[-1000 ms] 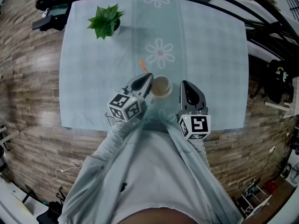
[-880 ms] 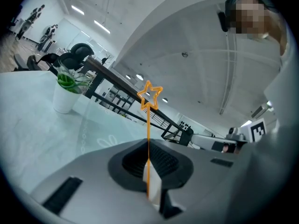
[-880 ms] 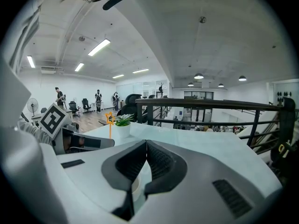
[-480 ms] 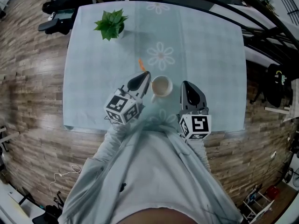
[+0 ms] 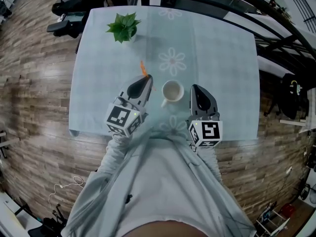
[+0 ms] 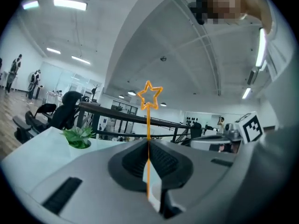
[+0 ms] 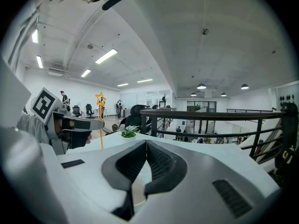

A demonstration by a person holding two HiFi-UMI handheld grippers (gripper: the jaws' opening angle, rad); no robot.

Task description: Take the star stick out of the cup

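The orange star stick is clear of the white cup and stands upright between the jaws of my left gripper, which is shut on its thin stem. In the left gripper view the star rises above the left gripper. The cup sits on the table just right of that gripper, and nothing shows inside it. My right gripper hovers at the cup's right side, shut and holding nothing. In the right gripper view the right gripper has the cup's rim below it and the star stick to its left.
A small potted green plant stands at the far left corner of the pale blue flowered tablecloth. Wooden floor surrounds the table, with dark chairs beyond its far edge and a black railing at the right.
My left gripper has moved up and to the left, away from the cup, carrying the star stick with it. The right gripper has risen slightly beside the cup.
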